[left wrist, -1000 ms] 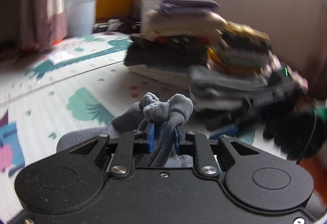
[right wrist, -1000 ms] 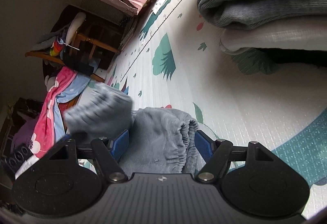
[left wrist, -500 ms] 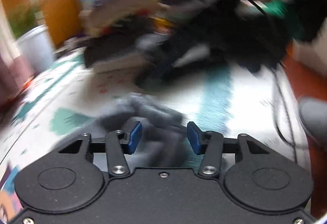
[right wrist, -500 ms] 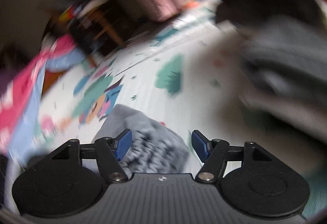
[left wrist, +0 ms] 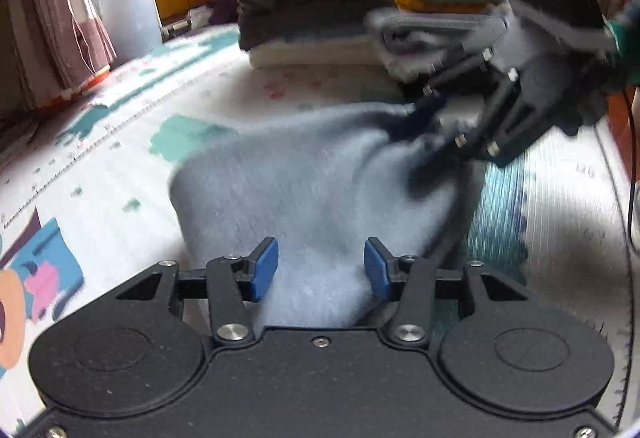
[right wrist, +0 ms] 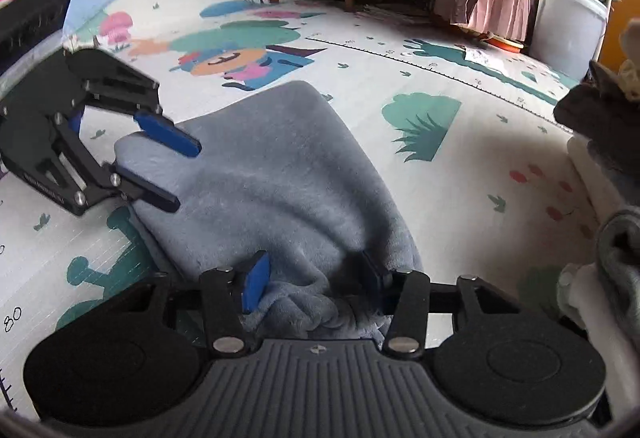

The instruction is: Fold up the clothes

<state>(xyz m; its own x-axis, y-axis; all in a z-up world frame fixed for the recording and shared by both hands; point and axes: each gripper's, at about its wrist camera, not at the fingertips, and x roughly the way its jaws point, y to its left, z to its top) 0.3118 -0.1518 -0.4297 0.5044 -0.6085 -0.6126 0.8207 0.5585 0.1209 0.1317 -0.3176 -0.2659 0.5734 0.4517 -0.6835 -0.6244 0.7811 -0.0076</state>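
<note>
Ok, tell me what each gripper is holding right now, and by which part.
Nothing is held. The left gripper is open over one end of the grey fleece garment on the play mat; the right gripper is open around its bunched end.

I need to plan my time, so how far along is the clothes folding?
Done: two stacks of folded clothes stand on the play mat. In hand: a grey fleece garment lies between the open left gripper and right gripper. Left: folding and stacking it.
</note>
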